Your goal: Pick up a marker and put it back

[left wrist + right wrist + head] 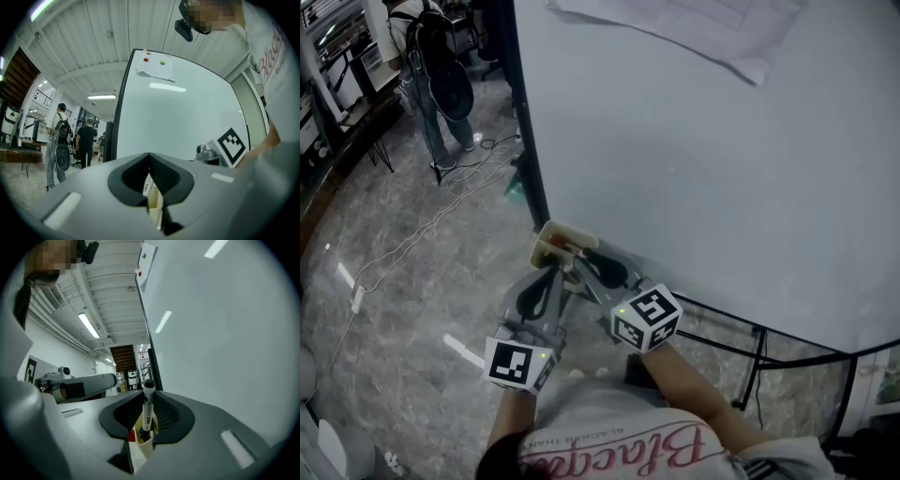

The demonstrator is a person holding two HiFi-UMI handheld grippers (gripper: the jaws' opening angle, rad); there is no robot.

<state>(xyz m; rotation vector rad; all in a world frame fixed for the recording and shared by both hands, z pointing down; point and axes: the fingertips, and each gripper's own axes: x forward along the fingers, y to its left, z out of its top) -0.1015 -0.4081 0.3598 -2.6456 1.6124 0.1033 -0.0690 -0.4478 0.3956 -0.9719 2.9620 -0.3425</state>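
marker [147, 414] upright in its cream holder [139, 451], beside the whiteboard [722, 169]
looks light, stiff, slick; best taken mid-barrel, below the cap. right hand-held gripper [149, 401] is clamped there; left hand-held gripper [151, 180] pinches the holder's wall.

Tall white whiteboard [694, 169] with a black frame, standing on a grey marbled floor [412, 319]
A white paper sheet [703, 28] hangs at its top under a red magnet [146, 59] and a green magnet [162, 62]; white cables [403, 246] trail across the floor near a person with a black backpack [431, 66]
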